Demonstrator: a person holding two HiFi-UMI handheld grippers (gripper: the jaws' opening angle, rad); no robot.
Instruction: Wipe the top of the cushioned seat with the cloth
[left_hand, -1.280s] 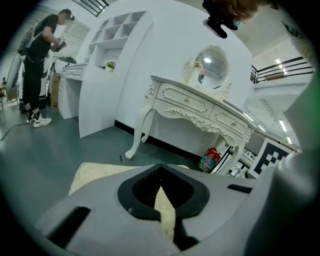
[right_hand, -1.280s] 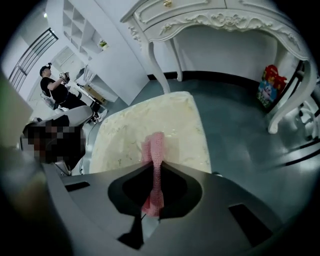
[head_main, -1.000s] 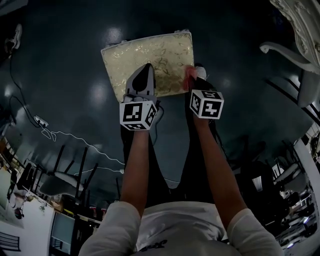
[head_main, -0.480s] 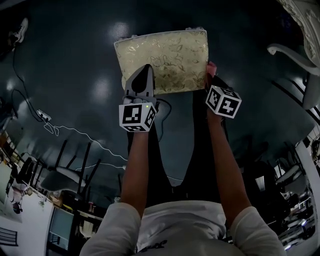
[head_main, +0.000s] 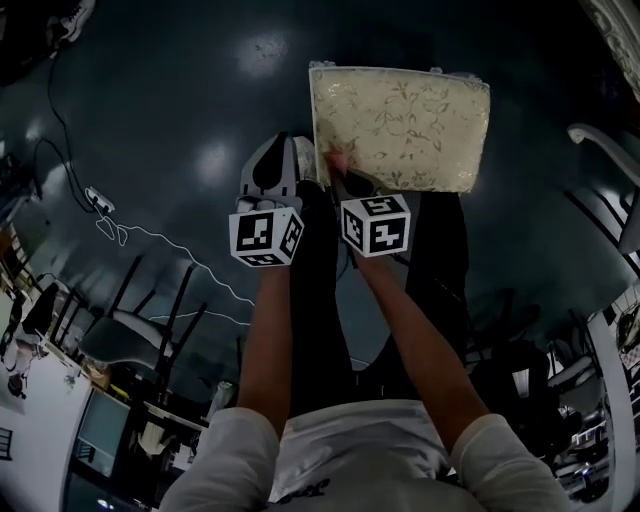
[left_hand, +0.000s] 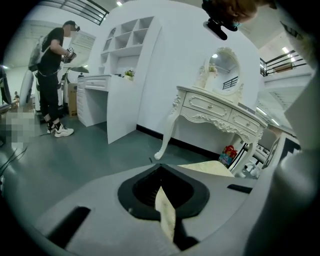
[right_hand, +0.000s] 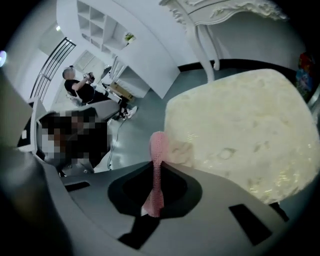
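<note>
Sweeping leftward is the change: in the head view my right gripper (head_main: 336, 172), which half a second ago sat at the seat's 3 o'clock edge, now has the pink cloth (head_main: 337, 159) on the 7 o'clock corner of the seat (head_main: 410, 120). My left gripper (head_main: 284, 150), earlier overlapping the near edge, now lies just off the seat at its 8 o'clock. The seat itself sits at 1 o'clock in the frame.

In the left gripper view the jaws are closed on a pale strip (left_hand: 166, 216) that I cannot identify; the seat shows at 4 o'clock.

In the right gripper view the jaws are clamped on the cloth, its tip touching the seat's corner, with the cushion spreading toward 2 o'clock.

I judge the near edge covered; the far half likely needs another pass.
</note>
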